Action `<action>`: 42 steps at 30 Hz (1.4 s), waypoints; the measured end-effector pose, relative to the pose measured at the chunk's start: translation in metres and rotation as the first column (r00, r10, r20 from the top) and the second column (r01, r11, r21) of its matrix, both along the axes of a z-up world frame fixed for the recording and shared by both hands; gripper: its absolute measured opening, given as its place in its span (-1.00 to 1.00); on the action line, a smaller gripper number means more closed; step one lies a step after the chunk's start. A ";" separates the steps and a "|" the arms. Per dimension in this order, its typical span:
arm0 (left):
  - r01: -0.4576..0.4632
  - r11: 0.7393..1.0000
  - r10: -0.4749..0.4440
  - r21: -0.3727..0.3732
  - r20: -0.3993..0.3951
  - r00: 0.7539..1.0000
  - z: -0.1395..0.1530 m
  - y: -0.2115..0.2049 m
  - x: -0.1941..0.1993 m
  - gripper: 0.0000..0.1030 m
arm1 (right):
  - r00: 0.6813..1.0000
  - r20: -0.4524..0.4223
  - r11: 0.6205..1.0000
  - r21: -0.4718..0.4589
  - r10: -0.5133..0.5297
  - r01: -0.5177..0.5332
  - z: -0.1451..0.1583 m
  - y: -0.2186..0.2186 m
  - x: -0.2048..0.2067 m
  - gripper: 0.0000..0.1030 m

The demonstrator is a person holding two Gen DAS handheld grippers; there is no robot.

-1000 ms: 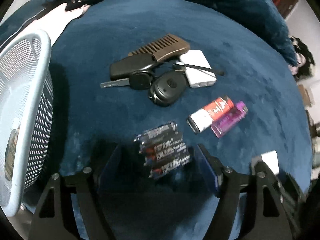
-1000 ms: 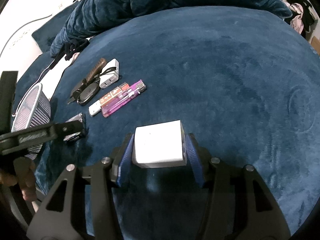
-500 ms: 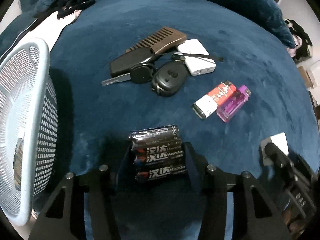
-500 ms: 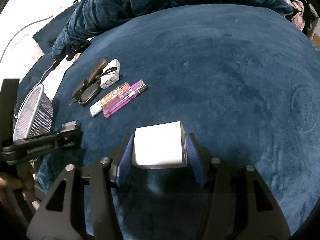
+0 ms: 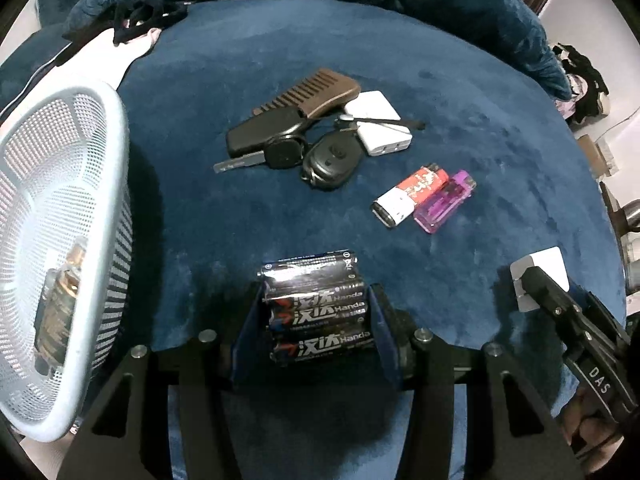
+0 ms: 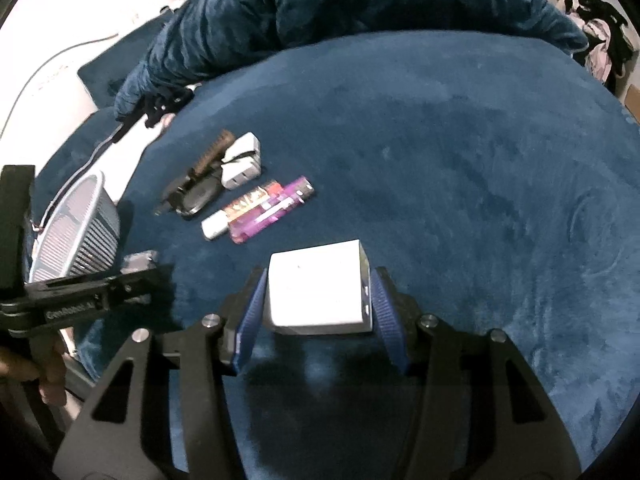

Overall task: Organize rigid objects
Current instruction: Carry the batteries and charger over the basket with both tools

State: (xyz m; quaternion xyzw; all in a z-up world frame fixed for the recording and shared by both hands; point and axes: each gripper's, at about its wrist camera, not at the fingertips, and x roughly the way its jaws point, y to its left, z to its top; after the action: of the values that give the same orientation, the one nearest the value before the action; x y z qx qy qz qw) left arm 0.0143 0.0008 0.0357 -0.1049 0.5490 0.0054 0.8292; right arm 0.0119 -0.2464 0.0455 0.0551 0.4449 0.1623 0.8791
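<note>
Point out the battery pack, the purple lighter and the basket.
battery pack (image 5: 320, 312), left wrist view, printed wrap.
purple lighter (image 5: 442, 204), left wrist view, clear body.
basket (image 5: 116, 184), left wrist view, rim.

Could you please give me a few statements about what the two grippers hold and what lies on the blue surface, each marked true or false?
1. The left gripper grips a pack of batteries. True.
2. The right gripper is empty. False: a white box sits between its fingers.
3. The purple lighter lies beside the red and white lighter. True.
4. The mesh basket holds nothing. False: something lies inside it, too blurred to name.
5. The brown comb lies inside the basket. False: it lies on the blue surface.
</note>
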 end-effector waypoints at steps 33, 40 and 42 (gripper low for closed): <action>-0.135 0.986 0.153 -0.099 0.211 0.966 0.088 0.125 -0.060 0.02 | 0.990 0.071 0.988 -0.099 0.126 -0.118 0.062 0.127 -0.029 0.03; -0.214 0.970 0.234 -0.117 0.208 0.950 0.080 0.174 -0.075 0.02 | 0.977 0.073 0.973 -0.134 0.200 -0.189 0.063 0.172 -0.032 0.03; -0.232 0.965 0.253 -0.121 0.207 0.945 0.077 0.187 -0.078 0.02 | 0.973 0.070 0.968 -0.141 0.220 -0.209 0.063 0.186 -0.032 0.03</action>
State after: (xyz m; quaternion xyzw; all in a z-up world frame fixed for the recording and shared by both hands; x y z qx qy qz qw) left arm -0.0637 0.1875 0.1128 -0.2109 0.4362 0.0699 0.8720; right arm -0.0198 -0.0608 0.1080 -0.0588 0.4204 0.2286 0.8761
